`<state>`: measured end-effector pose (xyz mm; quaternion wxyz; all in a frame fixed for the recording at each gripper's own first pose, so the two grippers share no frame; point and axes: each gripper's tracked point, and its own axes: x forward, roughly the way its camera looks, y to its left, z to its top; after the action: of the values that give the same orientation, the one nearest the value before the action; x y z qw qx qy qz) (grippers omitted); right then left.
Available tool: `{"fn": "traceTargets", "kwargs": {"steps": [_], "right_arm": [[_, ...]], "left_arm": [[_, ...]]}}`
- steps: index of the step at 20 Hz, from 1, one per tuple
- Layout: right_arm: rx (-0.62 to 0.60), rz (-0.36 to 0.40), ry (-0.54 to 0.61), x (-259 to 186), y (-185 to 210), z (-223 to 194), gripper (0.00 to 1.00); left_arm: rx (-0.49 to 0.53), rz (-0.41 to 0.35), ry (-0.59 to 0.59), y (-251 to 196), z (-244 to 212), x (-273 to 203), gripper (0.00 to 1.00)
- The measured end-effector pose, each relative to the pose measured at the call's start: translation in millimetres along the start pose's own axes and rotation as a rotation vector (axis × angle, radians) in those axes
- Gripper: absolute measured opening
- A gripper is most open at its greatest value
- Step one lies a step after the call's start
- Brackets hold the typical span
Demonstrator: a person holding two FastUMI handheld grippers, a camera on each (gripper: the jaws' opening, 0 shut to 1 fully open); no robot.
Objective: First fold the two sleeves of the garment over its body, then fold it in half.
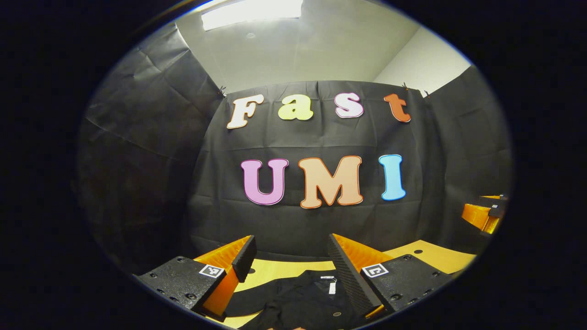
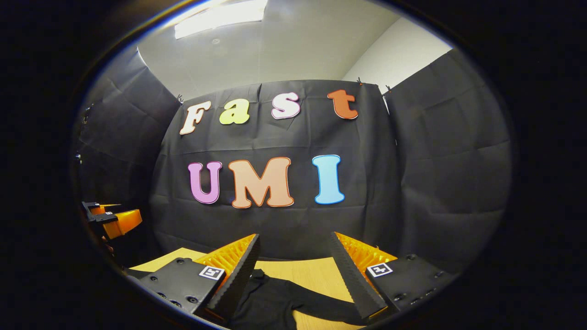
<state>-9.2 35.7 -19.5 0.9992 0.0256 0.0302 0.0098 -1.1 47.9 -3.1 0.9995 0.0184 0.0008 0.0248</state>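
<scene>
A black garment (image 1: 298,300) lies on the wooden table (image 1: 431,254), its collar with a white tag and buttons showing low in the left gripper view. My left gripper (image 1: 291,250) hovers above it, open, with nothing between its fingers. In the right gripper view, one black sleeve (image 2: 293,300) stretches across the table (image 2: 312,270) below my right gripper (image 2: 293,250), which is open and holds nothing. The right gripper (image 1: 484,213) shows at the far right of the left gripper view, and the left gripper (image 2: 112,220) at the left edge of the right gripper view.
Black cloth walls (image 1: 321,220) close the booth just behind the table's far edge and on both sides. A ceiling light (image 1: 250,11) glows overhead. Bare table shows beyond the garment on the right (image 1: 412,252).
</scene>
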Motion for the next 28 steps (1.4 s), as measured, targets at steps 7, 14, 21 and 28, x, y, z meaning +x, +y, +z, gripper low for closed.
{"fn": "traceTargets", "kwargs": {"steps": [7,14,21,28], "right_arm": [[-0.036,0.011,-0.007,7,3,4,0.93],[-0.077,0.024,-0.003,16,-3,5,0.93],[-0.163,-0.013,-0.011,28,-40,4,0.98],[-0.204,-0.056,0.087,45,-110,-31,0.98]], "left_arm": [[-0.014,-0.002,0.005,2,-2,2,0.92],[-0.015,0.014,0.015,6,-6,6,0.92],[-0.009,0.02,0.019,0,-6,9,0.92],[0.0,0.036,0.034,-10,-12,9,0.92]]}}
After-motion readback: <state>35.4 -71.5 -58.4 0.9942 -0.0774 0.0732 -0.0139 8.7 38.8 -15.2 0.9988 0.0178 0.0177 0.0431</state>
